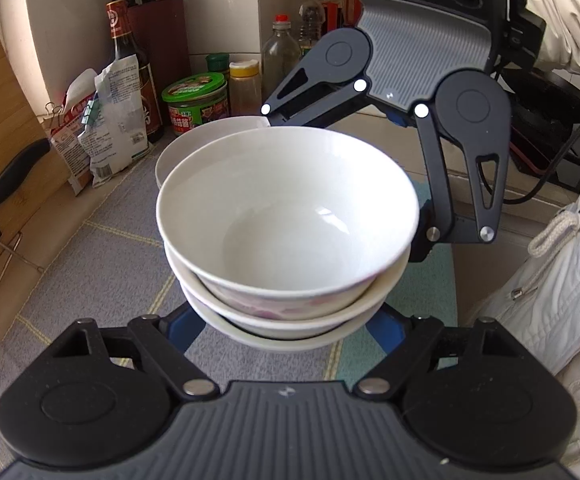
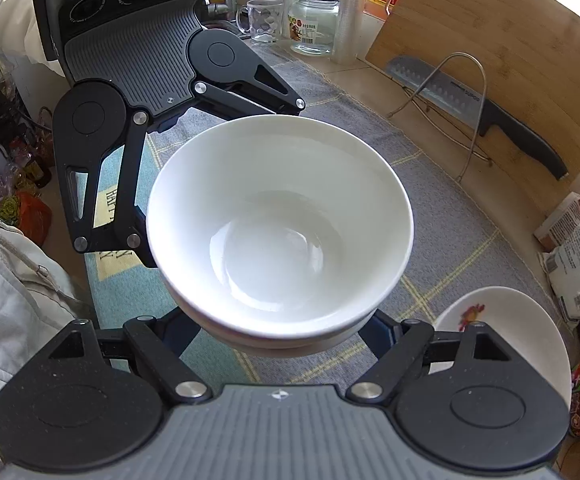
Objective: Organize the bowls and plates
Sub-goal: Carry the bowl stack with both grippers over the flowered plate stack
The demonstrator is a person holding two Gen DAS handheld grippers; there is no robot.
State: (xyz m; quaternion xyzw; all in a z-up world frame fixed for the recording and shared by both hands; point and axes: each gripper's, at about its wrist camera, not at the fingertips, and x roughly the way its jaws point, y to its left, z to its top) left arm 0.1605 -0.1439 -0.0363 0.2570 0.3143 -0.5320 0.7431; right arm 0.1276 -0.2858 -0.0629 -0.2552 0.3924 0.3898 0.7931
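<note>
A stack of three white bowls (image 1: 286, 216) hangs above the grey checked cloth (image 1: 102, 264); the lower ones carry a pink pattern. My left gripper (image 1: 286, 332) is shut on the stack's lowest bowl, its blue fingers (image 1: 186, 332) pressing from both sides. From the far side my right gripper (image 1: 343, 180) clasps the same stack. In the right wrist view the stack (image 2: 282, 232) sits between my right gripper (image 2: 282, 336) and the facing left gripper (image 2: 222, 180). A white plate (image 1: 194, 140) lies on the cloth behind the stack, and in the right wrist view this plate (image 2: 501, 308) shows a red motif.
Sauce bottles (image 1: 130, 64), a green-lidded jar (image 1: 196, 104) and clipped bags (image 1: 106, 136) line the back. A knife (image 2: 489, 116) rests on a wire rack against a wooden board (image 2: 489, 40). A glass mug (image 2: 262, 20) and a jar (image 2: 313, 24) stand near the window. A person's white jacket (image 1: 549, 280) is close by.
</note>
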